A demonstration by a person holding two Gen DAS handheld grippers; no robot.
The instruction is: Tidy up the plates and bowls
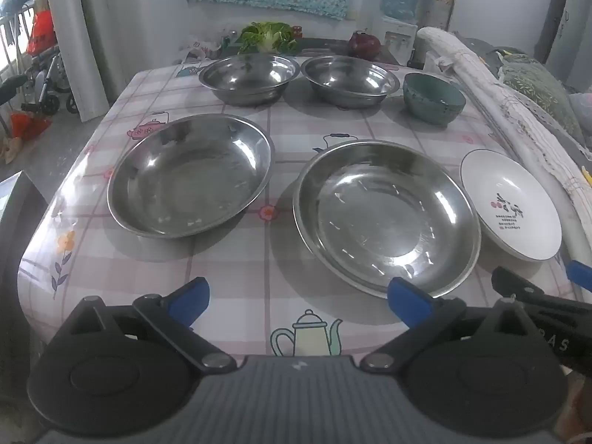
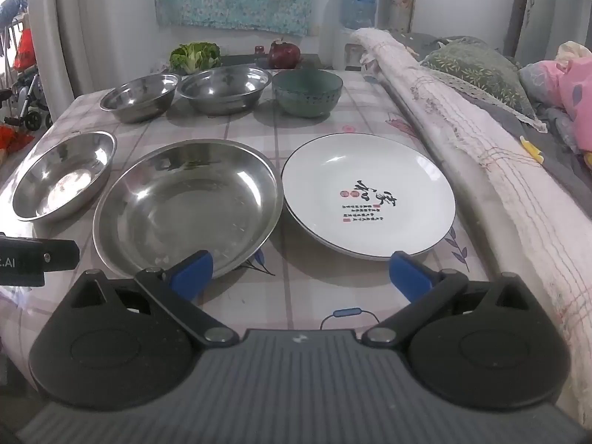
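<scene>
I have both grippers hanging over the near edge of the counter (image 1: 229,266), pointing down at the dishes. The left gripper (image 1: 299,301) has its fingers (image 1: 188,301) spread wide with nothing between them; the right gripper (image 2: 301,272) is just as wide and just as empty.

Six pieces sit on the checked cloth in two rows. In the near row, from my left: a deep steel plate (image 1: 190,177), a wider steel plate (image 1: 386,214) and a white ceramic plate (image 2: 368,194) with a dark rim line and printed writing. The two right-hand ones lie just beside each other, rims nearly touching as far as I can tell. In the far row: a steel bowl (image 1: 248,77), a second steel bowl (image 1: 350,79) and a green bowl (image 1: 433,98), standing apart from one another.

Handling, as I judge it: the steel pieces should be light and stiff but slick, with thin flared rims. I would pinch each across the near rim, one finger inside and one under the lip, and expect it to tip or slide if the bite is shallow. The white plate looks heavier and breakable, with a glazed surface that gives little friction, so it wants a deeper bite on the rim and a gentle set-down, steel never dropped onto it. The green bowl looks ceramic too; its upright wall offers a better hold than the plates' shallow rims.

Nothing is stacked yet.
</scene>
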